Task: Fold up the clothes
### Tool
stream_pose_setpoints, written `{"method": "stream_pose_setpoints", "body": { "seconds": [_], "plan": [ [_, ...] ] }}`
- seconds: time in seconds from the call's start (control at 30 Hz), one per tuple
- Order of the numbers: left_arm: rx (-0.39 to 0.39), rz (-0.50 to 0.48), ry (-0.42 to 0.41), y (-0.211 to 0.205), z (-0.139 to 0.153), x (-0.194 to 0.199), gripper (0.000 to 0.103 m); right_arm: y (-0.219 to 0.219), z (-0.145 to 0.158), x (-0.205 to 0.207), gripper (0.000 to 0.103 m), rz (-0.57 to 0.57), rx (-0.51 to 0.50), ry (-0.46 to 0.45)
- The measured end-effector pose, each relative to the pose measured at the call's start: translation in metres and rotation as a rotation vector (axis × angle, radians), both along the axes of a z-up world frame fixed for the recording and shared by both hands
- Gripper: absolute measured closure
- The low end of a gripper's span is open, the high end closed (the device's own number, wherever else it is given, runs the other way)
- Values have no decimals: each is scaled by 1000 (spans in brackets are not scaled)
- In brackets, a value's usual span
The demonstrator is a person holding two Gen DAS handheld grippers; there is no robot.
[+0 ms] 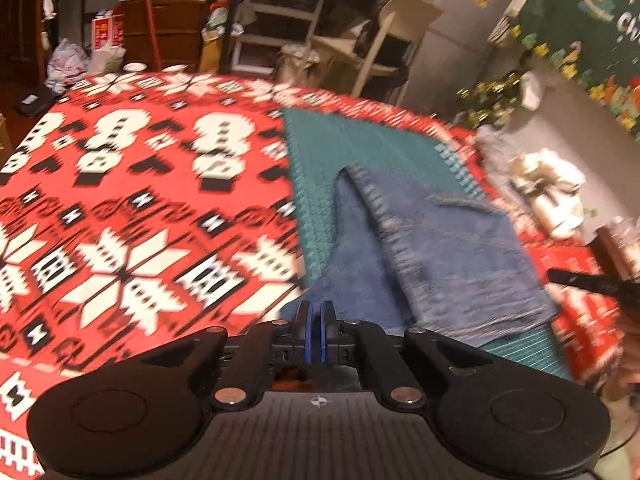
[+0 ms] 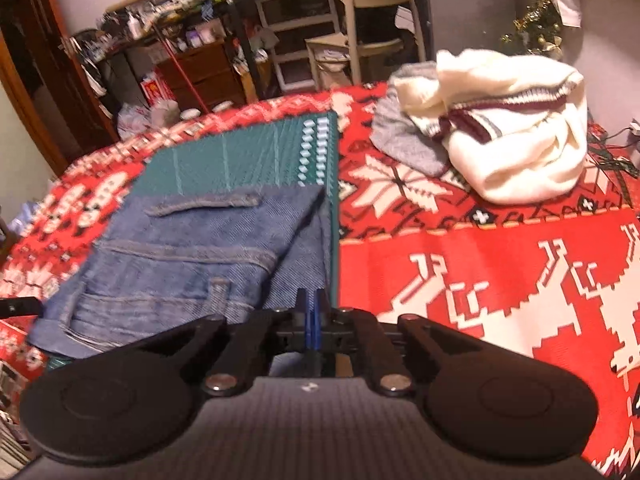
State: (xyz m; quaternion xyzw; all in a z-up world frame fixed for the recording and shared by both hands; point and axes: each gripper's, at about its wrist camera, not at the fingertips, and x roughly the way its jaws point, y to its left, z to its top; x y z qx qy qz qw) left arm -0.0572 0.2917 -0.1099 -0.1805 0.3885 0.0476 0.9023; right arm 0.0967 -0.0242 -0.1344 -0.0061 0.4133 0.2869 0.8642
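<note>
Folded blue jeans (image 1: 440,248) (image 2: 180,264) lie on a green mat (image 1: 360,140) (image 2: 240,152) over a red patterned tablecloth (image 1: 140,200) (image 2: 480,260). My left gripper (image 1: 316,308) is shut, its tips over the near left part of the denim. My right gripper (image 2: 310,298) is shut too, at the jeans' near right corner by the mat's edge. No cloth shows between either pair of pads. One of the right gripper's black fingers (image 1: 592,284) pokes in at the right of the left wrist view. The left wrist view is blurred.
A white sweater with maroon stripes (image 2: 516,128) (image 1: 548,192) and a grey garment (image 2: 400,140) are heaped on the table's far right. Beyond the table stand a pale chair (image 2: 372,8) (image 1: 384,40), shelves and drawers.
</note>
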Motion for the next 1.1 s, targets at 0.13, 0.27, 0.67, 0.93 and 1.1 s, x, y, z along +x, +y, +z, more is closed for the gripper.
{"method": "stream_pose_setpoints", "body": {
  "seconds": [0.13,0.27,0.67,0.93,1.1],
  "plan": [
    [-35,-42,-30,-10,8,21,101,13,7,7,101,33,21,5],
    [20,-69,58,-27,-11,55,100,35,0,15,101,64,-2,29],
    [46,-18,70,-6,-18,31,100,19,-12,23,101,34,-62,34],
    [49,10,49,-7,-2,4,100,7,12,-15,100,118,-23,-17],
    [29,-20,26,-33,3,16,100,30,9,-35,98,156,-32,-33]
  ]
}}
